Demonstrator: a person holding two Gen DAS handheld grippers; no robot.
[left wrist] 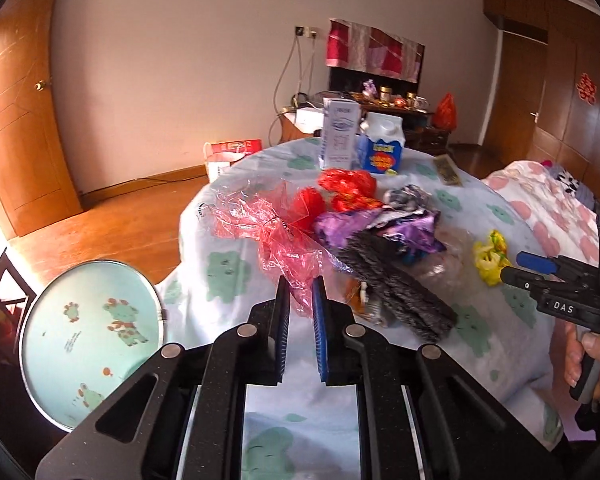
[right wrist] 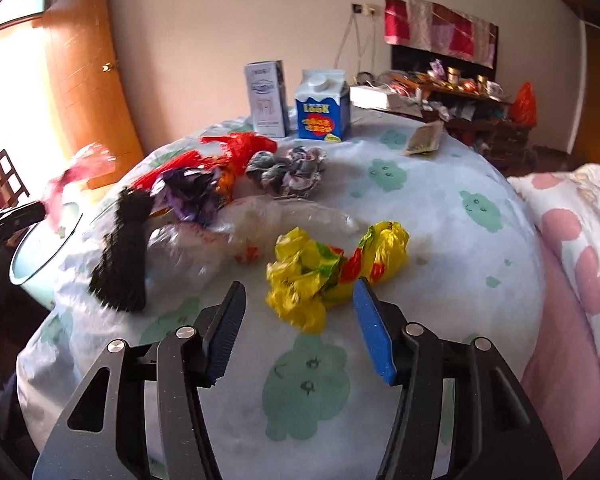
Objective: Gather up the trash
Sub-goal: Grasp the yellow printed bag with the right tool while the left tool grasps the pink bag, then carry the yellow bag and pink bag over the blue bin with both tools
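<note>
From the left wrist, my left gripper (left wrist: 301, 296) is clamped on the red plastic bag (left wrist: 274, 232), beside the round bin (left wrist: 94, 342). From the right wrist, my right gripper (right wrist: 298, 320) stands apart over the bed (right wrist: 440, 208), the yellow wrapper (right wrist: 332, 272) between its fingers, unpinched.

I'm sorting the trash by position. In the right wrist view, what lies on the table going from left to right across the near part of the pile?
Black brush-like strip → clear crumpled plastic → yellow crumpled wrapper.
</note>
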